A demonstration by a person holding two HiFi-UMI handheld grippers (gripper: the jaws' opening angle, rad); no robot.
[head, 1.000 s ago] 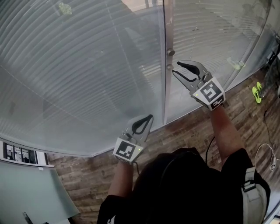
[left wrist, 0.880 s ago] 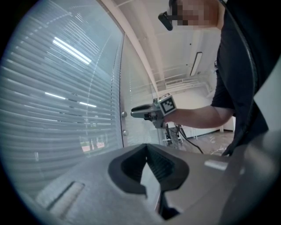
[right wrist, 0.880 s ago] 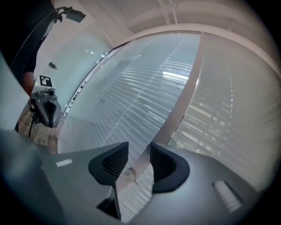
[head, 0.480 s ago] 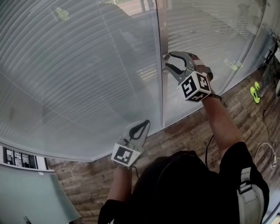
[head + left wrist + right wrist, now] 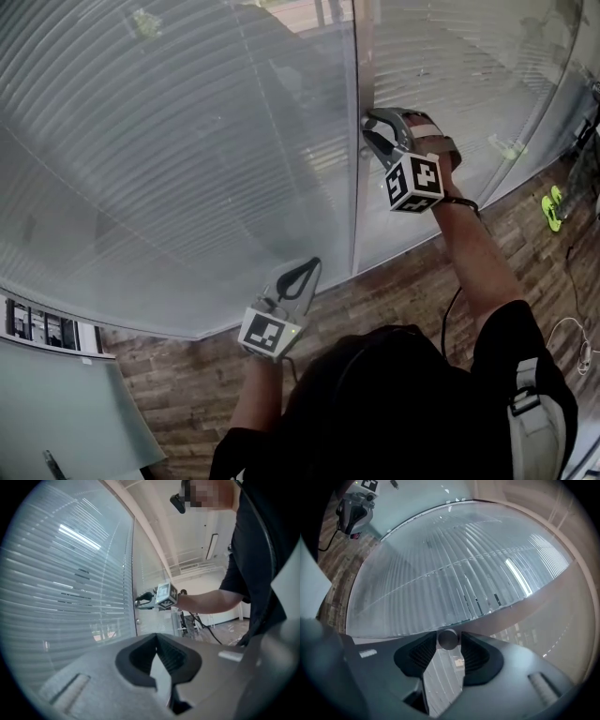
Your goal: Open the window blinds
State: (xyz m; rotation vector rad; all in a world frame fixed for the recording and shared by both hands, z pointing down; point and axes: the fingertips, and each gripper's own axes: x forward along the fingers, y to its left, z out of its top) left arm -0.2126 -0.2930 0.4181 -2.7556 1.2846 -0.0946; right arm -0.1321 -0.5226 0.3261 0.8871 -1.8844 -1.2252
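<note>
- Right gripper [image 5: 368, 131]: jaws have just been opening and are now apart, with the knob [image 5: 448, 639] between their tips. Blinds [image 5: 169, 141] lie beyond the tips, slats closed.
- No clamp yet, I judge. Push in so the knob seats deeper between the pads, then close firmly.
- Twist about the knob's own axis. Side load would likely slip it off the tips.
- Left gripper [image 5: 315, 265]: jaws together, nothing between them.

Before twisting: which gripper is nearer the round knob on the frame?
Right. The right gripper, jaws just opened wider, has the knob between them; the left gripper hangs lower, apart.
</note>
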